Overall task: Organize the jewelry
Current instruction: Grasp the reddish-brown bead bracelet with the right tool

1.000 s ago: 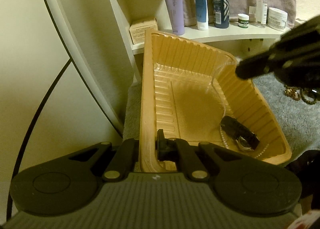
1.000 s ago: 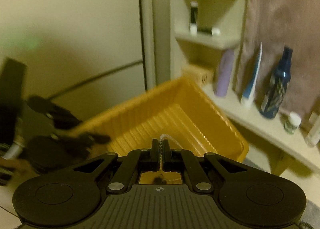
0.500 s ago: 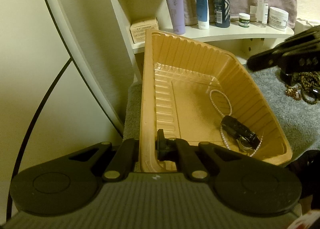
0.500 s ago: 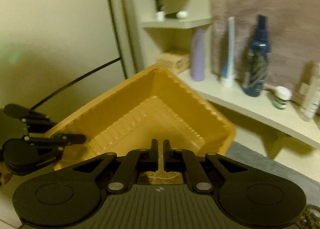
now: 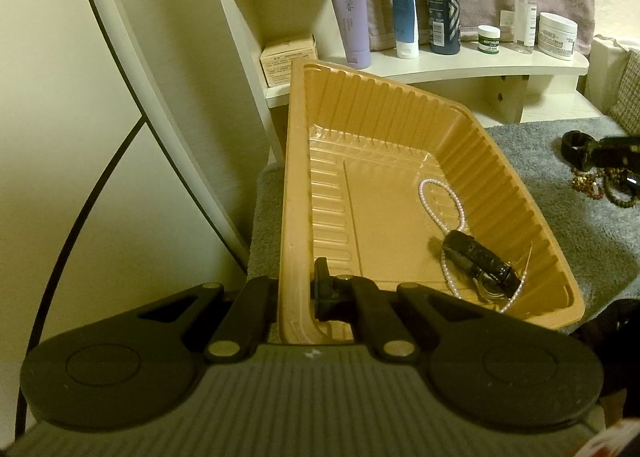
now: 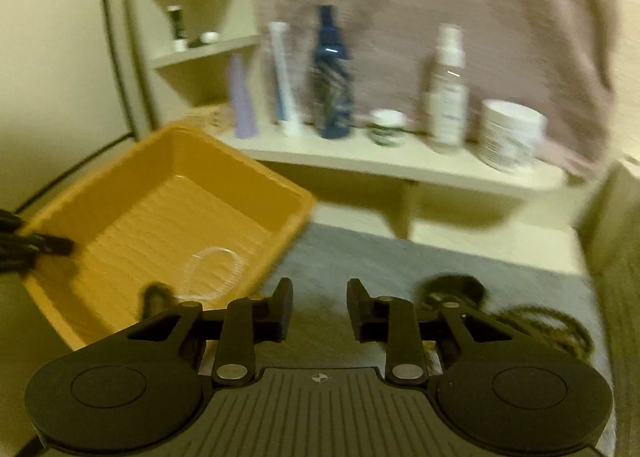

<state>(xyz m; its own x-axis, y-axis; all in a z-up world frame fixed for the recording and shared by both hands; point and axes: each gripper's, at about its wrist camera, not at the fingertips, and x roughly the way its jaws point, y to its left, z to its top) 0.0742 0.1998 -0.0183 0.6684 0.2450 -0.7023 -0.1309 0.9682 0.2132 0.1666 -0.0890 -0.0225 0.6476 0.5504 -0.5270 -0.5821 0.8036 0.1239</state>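
Pearl necklace (image 5: 442, 199) now lies released in orange tray (image 5: 294, 193); right gripper (image 6: 319, 307) jaws just opening, empty, swung toward bead pile (image 5: 600, 185). Left gripper (image 5: 294, 293) clenched on tray rim.

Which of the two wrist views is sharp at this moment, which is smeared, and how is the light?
Left wrist view: sharp, dim yellowish light, fisheye-bent edges; pearl necklace crisp in the orange tray. Right wrist view: motion-smeared throughout, shelf bottles streaked; only the right gripper itself stays crisp.
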